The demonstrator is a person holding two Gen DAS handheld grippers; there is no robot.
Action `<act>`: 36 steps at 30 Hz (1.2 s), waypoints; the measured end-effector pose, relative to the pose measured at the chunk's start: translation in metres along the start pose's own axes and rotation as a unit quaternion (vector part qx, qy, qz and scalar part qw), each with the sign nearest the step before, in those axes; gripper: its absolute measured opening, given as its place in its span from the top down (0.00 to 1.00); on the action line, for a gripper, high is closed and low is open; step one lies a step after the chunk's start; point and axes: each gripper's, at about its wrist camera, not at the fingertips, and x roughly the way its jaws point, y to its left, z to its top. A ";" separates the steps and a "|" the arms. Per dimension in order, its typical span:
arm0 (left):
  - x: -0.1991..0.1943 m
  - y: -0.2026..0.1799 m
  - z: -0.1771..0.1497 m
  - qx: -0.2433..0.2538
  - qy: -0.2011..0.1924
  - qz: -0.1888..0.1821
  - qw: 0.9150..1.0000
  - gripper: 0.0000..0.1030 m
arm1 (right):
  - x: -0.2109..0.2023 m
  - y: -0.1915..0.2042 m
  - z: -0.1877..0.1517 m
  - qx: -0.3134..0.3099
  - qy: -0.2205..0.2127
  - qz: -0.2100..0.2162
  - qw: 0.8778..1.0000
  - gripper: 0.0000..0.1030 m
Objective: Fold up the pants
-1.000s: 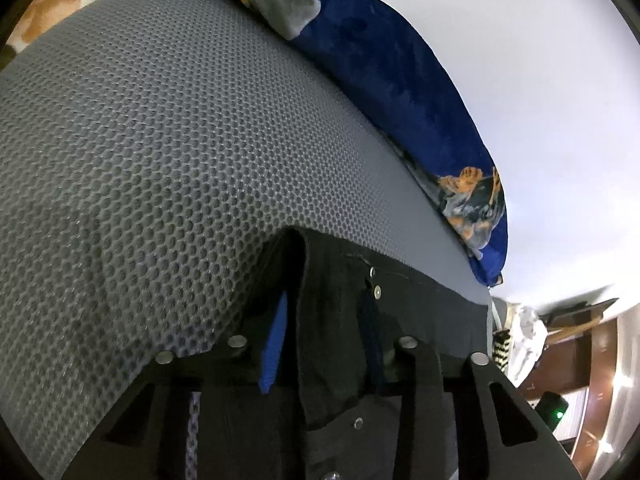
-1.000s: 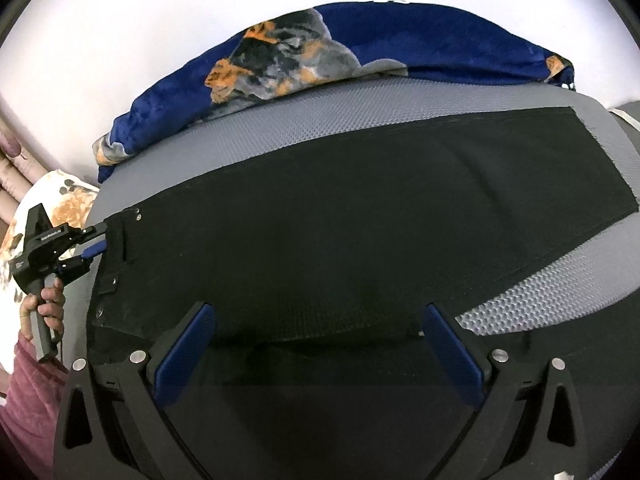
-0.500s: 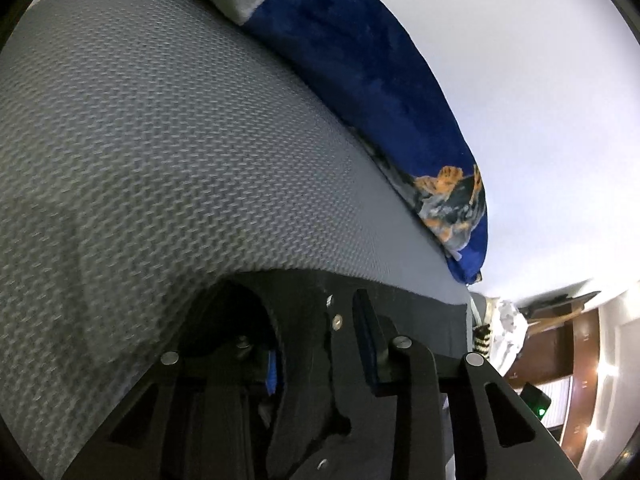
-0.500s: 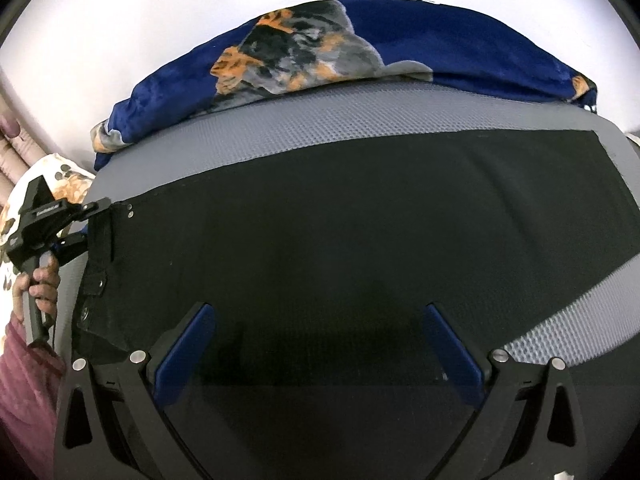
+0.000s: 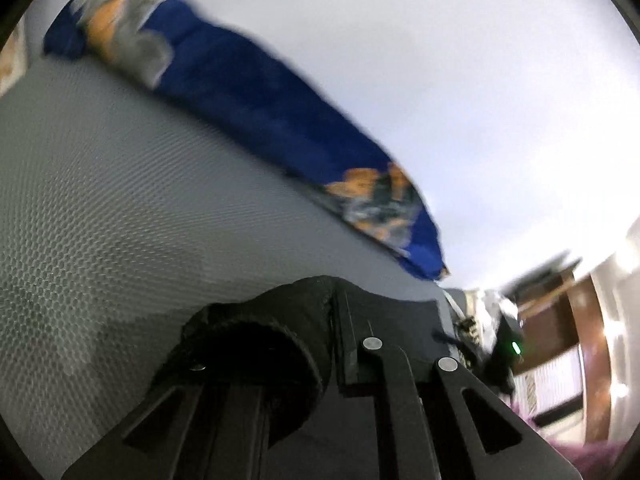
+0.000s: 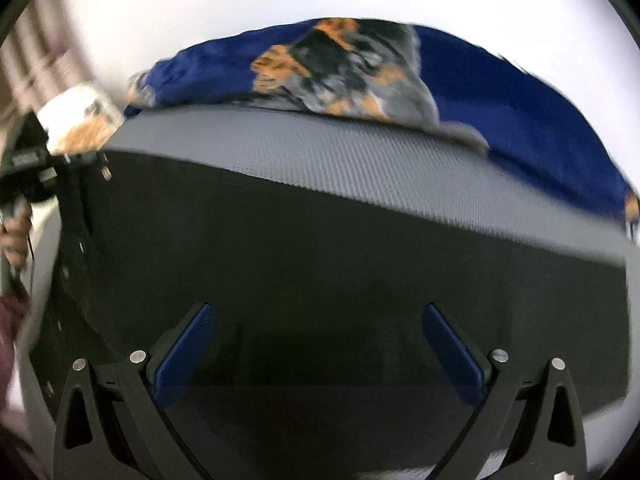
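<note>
Pants: your black pants lie spread across the grey mesh mattress, the waistband end at the left of the right wrist view, the legs running off to the right.
Left gripper: your left gripper has its jaws together on a bunched fold of the waistband, which bulges up around the fingers; in the right wrist view the same gripper sits at the far corner of the waistband, with your hand on its handle.
Right gripper: your right gripper hangs over the near edge of the pants with its jaws wide apart, the blue pads clear of each other and nothing between them.
Behind: a blue blanket with an orange and grey print lies along the far edge of the mattress, against the white wall.
Sharpness: both views are blurred.
</note>
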 end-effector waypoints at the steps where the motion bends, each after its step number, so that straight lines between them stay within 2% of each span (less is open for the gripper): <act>1: -0.006 -0.011 -0.004 0.014 -0.002 -0.010 1.000 0.91 | 0.000 -0.003 0.005 -0.025 0.004 0.004 1.000 0.00; 5: -0.024 -0.039 -0.018 0.061 -0.009 -0.032 0.998 0.91 | 0.012 -0.017 0.030 -0.131 0.043 0.042 0.990 0.00; 10: -0.040 -0.050 -0.031 0.079 -0.015 -0.060 0.995 0.91 | 0.033 -0.031 0.059 -0.192 0.076 0.081 0.975 0.02; 14: -0.054 -0.047 -0.035 0.071 -0.027 -0.065 0.995 0.91 | 0.054 -0.042 0.079 -0.220 0.106 0.114 0.963 0.18; 17: -0.063 -0.046 -0.037 0.068 -0.032 -0.061 0.995 0.91 | 0.069 -0.047 0.086 -0.242 0.136 0.132 0.952 0.24; 19: -0.059 -0.048 -0.037 0.068 -0.032 -0.054 0.996 0.91 | 0.077 -0.049 0.086 -0.255 0.155 0.146 0.943 0.33; 21: -0.055 -0.049 -0.036 0.065 -0.032 -0.045 0.996 0.91 | 0.084 -0.050 0.085 -0.260 0.177 0.159 0.936 0.47; 23: -0.051 -0.048 -0.034 0.060 -0.035 -0.040 0.997 0.91 | 0.089 -0.053 0.082 -0.271 0.194 0.160 0.929 0.49; 25: -0.054 -0.046 -0.035 0.056 -0.037 -0.037 0.997 0.91 | 0.090 -0.056 0.076 -0.278 0.202 0.154 0.926 0.50; 30: -0.050 -0.045 -0.036 0.059 -0.035 -0.024 0.997 0.91 | 0.089 -0.062 0.065 -0.291 0.207 0.133 0.925 0.66; 34: -0.043 -0.041 -0.033 0.051 -0.035 -0.019 0.998 0.91 | 0.087 -0.061 0.064 -0.277 0.197 0.125 0.932 0.66; 36: -0.043 -0.039 -0.032 0.047 -0.036 -0.019 0.998 0.91 | 0.083 -0.054 0.063 -0.281 0.190 0.137 0.931 0.66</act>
